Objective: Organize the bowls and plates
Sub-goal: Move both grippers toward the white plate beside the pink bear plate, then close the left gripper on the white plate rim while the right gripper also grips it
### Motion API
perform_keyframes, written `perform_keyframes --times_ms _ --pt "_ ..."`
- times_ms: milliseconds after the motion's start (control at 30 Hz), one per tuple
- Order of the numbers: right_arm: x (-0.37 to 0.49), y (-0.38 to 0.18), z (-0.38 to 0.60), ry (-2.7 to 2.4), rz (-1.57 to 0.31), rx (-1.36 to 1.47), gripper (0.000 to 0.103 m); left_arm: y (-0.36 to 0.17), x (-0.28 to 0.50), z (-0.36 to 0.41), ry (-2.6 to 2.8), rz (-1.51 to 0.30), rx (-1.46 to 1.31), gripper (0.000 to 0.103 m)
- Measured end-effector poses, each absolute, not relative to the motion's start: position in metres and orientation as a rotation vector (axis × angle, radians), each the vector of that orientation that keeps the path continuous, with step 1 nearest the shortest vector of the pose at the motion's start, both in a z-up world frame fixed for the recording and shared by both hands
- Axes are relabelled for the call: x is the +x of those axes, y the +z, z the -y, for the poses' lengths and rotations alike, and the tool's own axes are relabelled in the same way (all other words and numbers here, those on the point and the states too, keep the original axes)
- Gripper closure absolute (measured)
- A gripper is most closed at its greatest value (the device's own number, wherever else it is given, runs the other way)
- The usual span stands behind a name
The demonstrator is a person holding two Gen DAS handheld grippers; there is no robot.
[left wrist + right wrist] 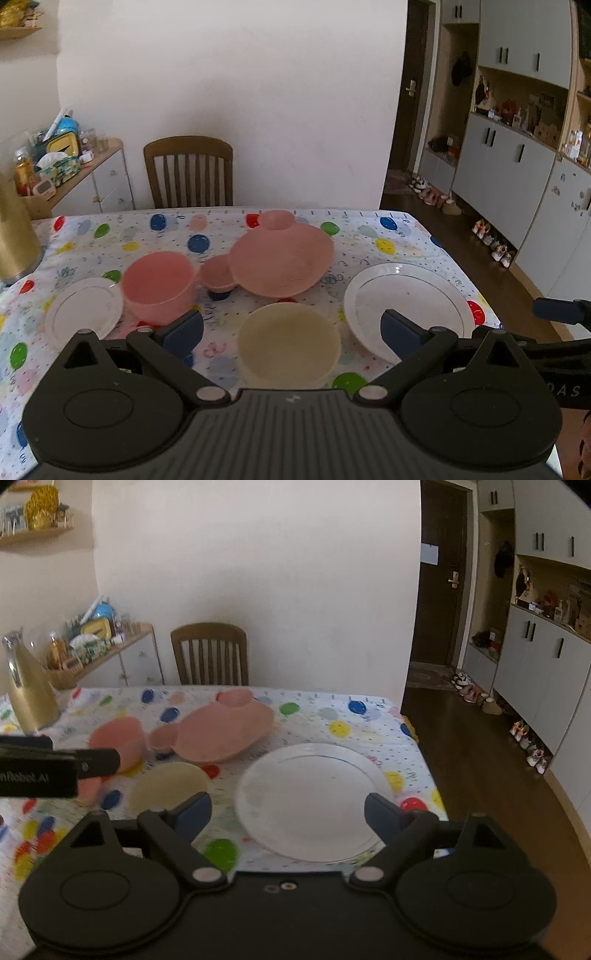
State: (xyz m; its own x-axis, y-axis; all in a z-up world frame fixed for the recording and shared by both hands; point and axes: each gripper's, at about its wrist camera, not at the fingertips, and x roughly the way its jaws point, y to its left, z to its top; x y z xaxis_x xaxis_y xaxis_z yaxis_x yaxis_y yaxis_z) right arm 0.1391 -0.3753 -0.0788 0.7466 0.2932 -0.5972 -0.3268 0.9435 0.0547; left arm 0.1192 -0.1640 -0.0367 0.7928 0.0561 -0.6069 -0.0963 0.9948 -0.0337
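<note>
a dining table [369, 236] under a balloon-print cloth fills mid-frame, with a wooden chair [188, 171] behind it at upper centre. a large white plate [310, 801] lies lower centre of the right wrist view, between the spread, empty fingers of the right gripper [286, 814]. a pink eared plate [280, 254] sits mid-frame. the left gripper [293, 332] stands wide apart above a cream bowl [288, 343]. a pink bowl [159, 284] and a small white plate [85, 308] sit at left.

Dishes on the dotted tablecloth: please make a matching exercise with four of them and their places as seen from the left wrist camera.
Things:
1. cream bowl
2. large white plate
3. small white plate
4. pink mouse-shaped plate

Places:
A. far left, beside the pink bowl
B. far middle of the table
C. near middle, between the fingers
D. right side

Pairs: 1-C, 2-D, 3-A, 4-B
</note>
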Motion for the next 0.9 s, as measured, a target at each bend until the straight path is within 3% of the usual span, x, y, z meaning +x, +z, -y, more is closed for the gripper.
perform_keyframes --times_ms 733,900 --pt "0.258 -0.124 0.442 0.327 -0.803 -0.059 0.014 -0.067 0.283 0.205 0.025 -0.881 -0.049 0.001" --pt "0.282 -0.141 0.455 0.317 -0.890 -0.002 0.023 -0.078 0.310 0.202 0.005 -0.943 -0.113 0.001"
